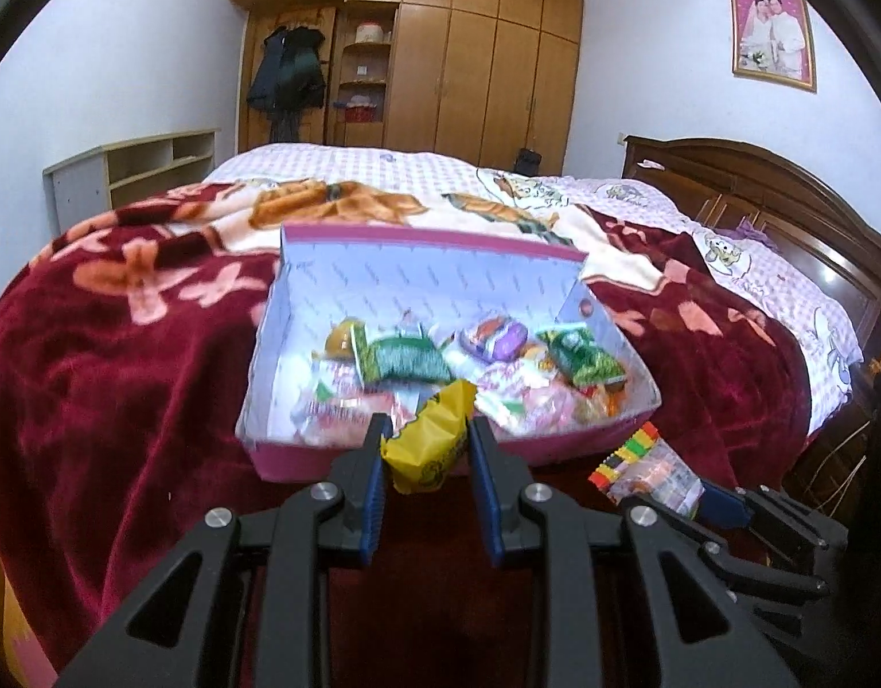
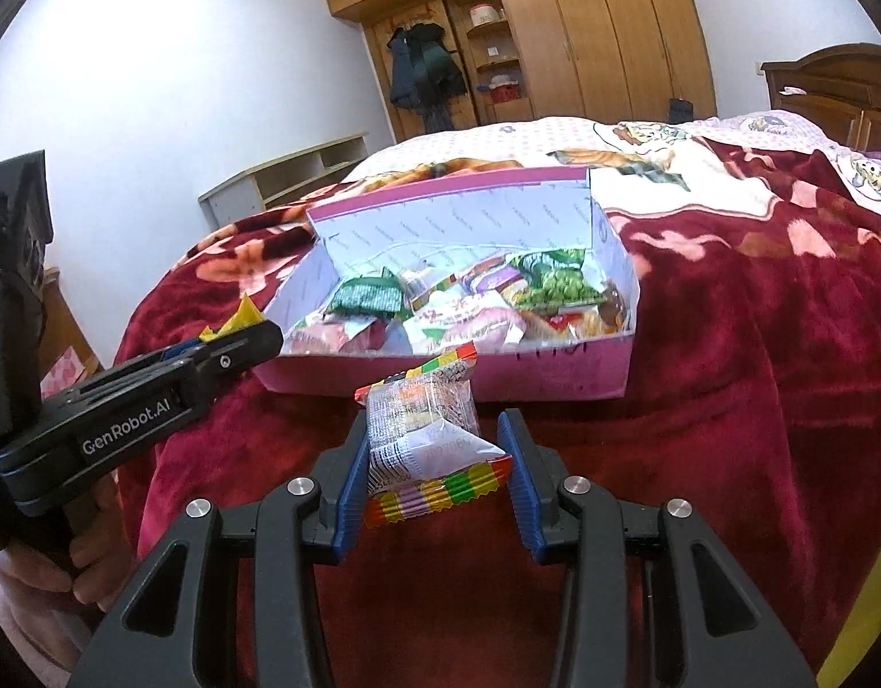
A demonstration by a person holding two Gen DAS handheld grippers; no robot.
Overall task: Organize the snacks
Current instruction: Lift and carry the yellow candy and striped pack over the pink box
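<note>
Right, I have a snack in each gripper. The left gripper (image 1: 426,436) has its jaws pinched tight on a crinkly yellow foil snack packet (image 1: 432,438); the right gripper (image 2: 435,461) has its jaws closed partway on a clear plastic packet with rainbow-striped ends (image 2: 426,441), which lies crosswise between them. Both look light, soft and slippery, so I judge a mid-body grip safer than the seams. Just ahead of both jaws sits the pink open cardboard box (image 2: 555,370), half full of wrapped snacks, on the red floral blanket (image 2: 727,344) covering the bed. Its near wall stands in the way.
</note>
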